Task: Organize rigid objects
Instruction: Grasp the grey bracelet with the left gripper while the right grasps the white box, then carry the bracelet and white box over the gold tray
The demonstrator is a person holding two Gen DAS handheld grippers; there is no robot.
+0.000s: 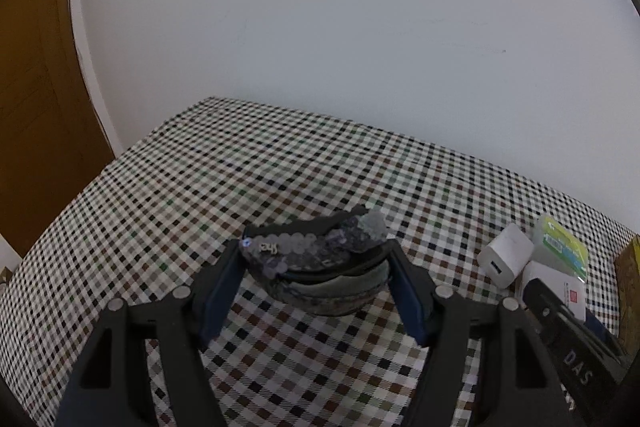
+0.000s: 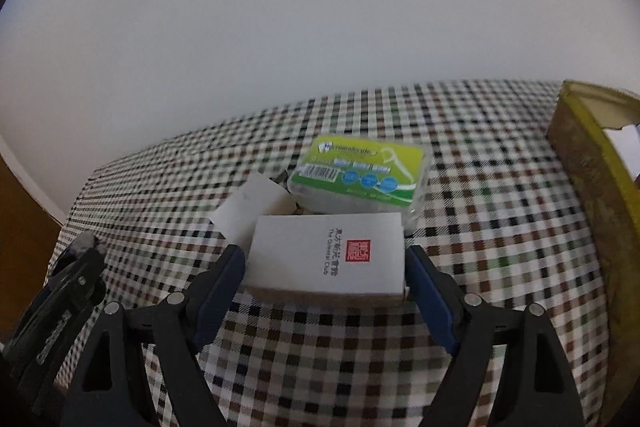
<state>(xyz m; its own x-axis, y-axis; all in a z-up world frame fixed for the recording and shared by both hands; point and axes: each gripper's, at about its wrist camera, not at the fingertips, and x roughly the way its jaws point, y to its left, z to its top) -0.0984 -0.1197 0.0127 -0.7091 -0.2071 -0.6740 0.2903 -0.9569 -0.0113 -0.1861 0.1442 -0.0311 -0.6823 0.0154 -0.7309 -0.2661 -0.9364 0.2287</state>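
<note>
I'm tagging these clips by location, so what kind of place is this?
Probably a home room: a table under a checked tablecloth against a plain white wall, with a USB charger and a dental floss pick box.

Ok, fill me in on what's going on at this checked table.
A person is tidying small items with a gripper in each hand. The left gripper is closed around a dark beaded hair clip, which looks held above the checked tablecloth. The right gripper straddles a white box with a red seal; whether its pads press on it is unclear. Behind that box lie a white charger and a green floss-pick box.
</note>
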